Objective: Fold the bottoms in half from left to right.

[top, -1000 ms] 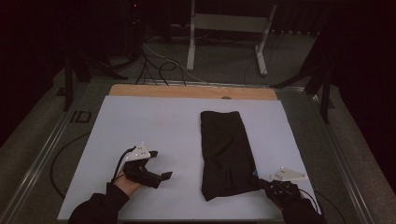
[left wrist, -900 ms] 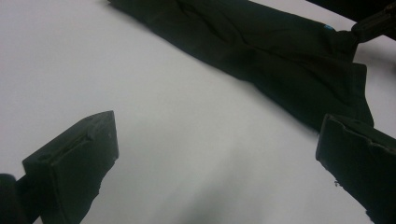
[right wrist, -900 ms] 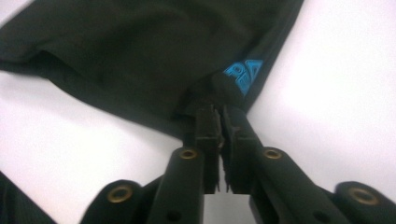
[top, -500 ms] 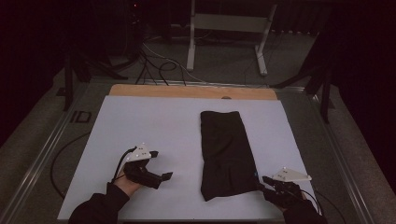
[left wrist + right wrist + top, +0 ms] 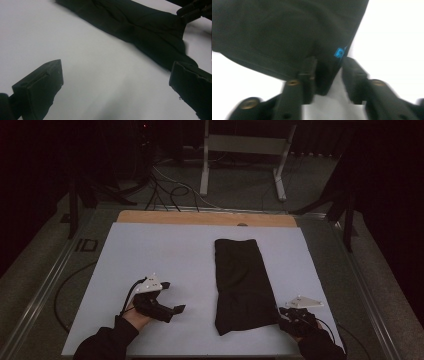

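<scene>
Right fingers (image 5: 310,70): sitting partly open with the near right corner of the dark folded cloth (image 5: 243,285) poking in between them; jaws have just been closing a bit, but I can't tell if the pads are actually pressing on the fabric yet, it's blurry.
Right gripper (image 5: 286,311): hanging out right at that corner, at the table's near right.
Left fingers (image 5: 40,87): standing wide apart, gripping nothing, just bare white surface between them.
Left gripper (image 5: 172,309): resting near the front edge, well apart from the cloth, pointing toward it.
Cloth: lying flat as a long strip right of centre, running from near edge toward the far side.
Blue tag (image 5: 339,53): showing on the cloth's edge, just beside the right jaws.
Table (image 5: 165,250): white top, wooden strip (image 5: 205,218) along the far edge.
</scene>
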Action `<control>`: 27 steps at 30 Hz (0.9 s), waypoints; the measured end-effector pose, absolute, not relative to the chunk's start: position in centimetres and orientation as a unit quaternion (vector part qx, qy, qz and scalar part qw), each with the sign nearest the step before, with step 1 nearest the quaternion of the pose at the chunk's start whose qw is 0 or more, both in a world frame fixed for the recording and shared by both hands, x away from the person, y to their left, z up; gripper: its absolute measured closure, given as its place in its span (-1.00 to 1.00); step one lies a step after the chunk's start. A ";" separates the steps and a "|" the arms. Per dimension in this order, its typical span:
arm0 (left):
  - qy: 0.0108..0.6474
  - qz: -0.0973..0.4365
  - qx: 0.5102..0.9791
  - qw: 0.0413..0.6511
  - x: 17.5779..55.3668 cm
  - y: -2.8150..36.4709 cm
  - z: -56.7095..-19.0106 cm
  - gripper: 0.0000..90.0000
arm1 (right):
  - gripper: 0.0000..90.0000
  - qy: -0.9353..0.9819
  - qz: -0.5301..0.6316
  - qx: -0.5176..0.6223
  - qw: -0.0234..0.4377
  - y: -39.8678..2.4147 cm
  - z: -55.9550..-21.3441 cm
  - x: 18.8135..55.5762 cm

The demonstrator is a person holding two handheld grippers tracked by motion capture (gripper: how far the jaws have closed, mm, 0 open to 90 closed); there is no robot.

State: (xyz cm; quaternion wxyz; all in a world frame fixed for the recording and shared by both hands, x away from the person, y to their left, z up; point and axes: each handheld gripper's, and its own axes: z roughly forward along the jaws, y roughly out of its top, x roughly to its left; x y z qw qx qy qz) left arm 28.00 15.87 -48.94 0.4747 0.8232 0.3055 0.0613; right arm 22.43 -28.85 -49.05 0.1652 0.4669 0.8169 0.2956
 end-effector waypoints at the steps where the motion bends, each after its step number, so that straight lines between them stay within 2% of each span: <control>1: 0.304 0.061 0.824 0.474 28.0 15.8 -48.9 -1.00 | 0.67 0.818 0.291 0.470 0.160 -29.1 -49.2 22.3; 3: 0.303 0.060 0.825 0.473 28.0 15.8 -49.0 -1.00 | 0.71 0.819 0.290 0.470 0.157 -29.2 -49.2 22.3; 4: 0.304 0.060 0.824 0.474 28.0 15.8 -49.0 -1.00 | 0.85 0.820 0.287 0.473 0.150 -29.3 -49.2 22.2; 5: 0.304 0.061 0.824 0.474 28.0 15.9 -49.0 -1.00 | 0.88 0.818 0.291 0.475 0.148 -29.4 -49.1 22.1; 10: 0.304 0.061 0.823 0.475 28.0 15.9 -49.0 -1.00 | 0.92 0.816 0.285 0.485 0.133 -29.7 -49.2 21.9; 12: 0.302 0.062 0.823 0.478 28.0 15.8 -49.0 -1.00 | 0.87 0.819 0.275 0.488 0.125 -29.8 -49.6 22.0; 20: 0.302 0.060 0.824 0.476 28.0 15.8 -49.0 -1.00 | 0.43 0.813 0.280 0.493 0.135 -29.9 -49.7 22.2; 27: 0.301 0.061 0.823 0.478 28.0 15.8 -48.9 -1.00 | -0.32 0.803 0.322 0.477 0.153 -29.6 -48.6 22.7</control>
